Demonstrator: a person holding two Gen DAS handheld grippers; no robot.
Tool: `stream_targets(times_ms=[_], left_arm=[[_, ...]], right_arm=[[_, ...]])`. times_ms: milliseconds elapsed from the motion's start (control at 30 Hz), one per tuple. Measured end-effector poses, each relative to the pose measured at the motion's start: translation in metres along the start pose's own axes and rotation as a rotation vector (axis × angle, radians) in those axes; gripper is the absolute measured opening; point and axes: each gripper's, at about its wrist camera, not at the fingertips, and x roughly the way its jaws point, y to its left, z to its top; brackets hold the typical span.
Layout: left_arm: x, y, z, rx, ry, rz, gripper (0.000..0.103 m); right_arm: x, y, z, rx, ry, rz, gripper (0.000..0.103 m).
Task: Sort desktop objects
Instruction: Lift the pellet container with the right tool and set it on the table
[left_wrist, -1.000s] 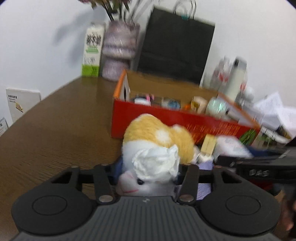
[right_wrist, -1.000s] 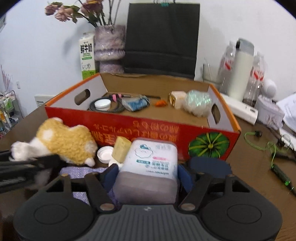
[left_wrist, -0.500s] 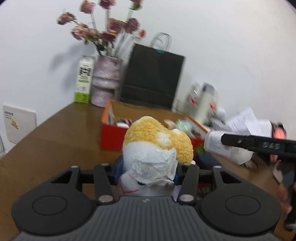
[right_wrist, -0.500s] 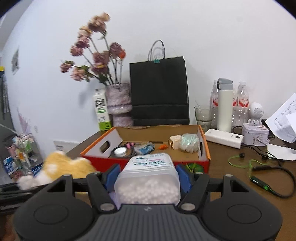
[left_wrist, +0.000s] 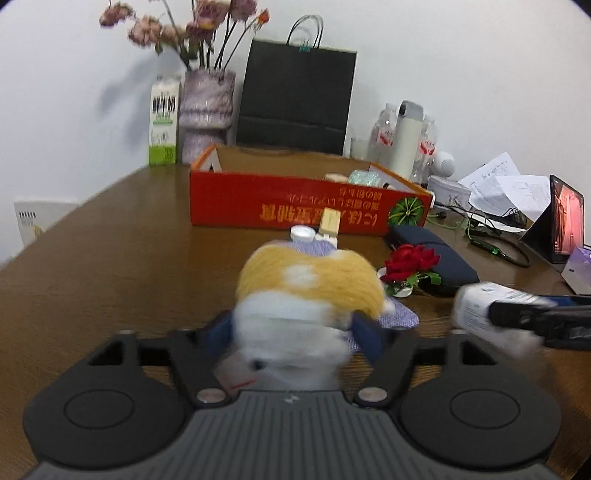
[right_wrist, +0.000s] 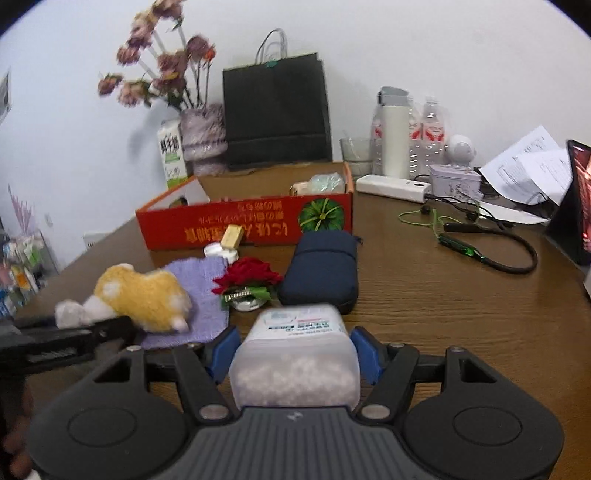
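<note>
plush toy (left_wrist: 306, 291) clamped in left jaws, cotton-ball jar (right_wrist: 295, 362) clamped in right jaws

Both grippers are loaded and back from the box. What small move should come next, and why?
Probably carry the right gripper forward over the red cardboard box. It is shut on the clear plastic tub of white pellets; the box is open-topped and straight ahead, beyond the dark blue pouch. The left gripper can hold the yellow-and-white plush toy meanwhile.
</note>
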Motion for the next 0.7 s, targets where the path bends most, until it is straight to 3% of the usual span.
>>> stream_targets(times_ms=[167, 300, 533, 700], left_arm=[[-0.018, -0.007, -0.003, 0.088, -0.049, -0.001, 0.098], [-0.022, -0.003, -0.007, 0.083, -0.047, -0.015, 0.099], [-0.038, 0.044, -0.01, -0.144, -0.091, -0.074, 0.098], [-0.049, 0.053, 0.0, -0.112, -0.118, -0.116, 0.089]], right_arm=[[0.003, 0.007, 0.003, -0.03, -0.001, -0.03, 0.065], [-0.022, 0.012, 0.014, -0.03, -0.103, -0.022, 0.072], [-0.03, 0.052, 0.019, -0.111, -0.131, 0.138, 0.075], [-0.022, 0.084, 0.027, -0.143, -0.124, 0.257, 0.073]])
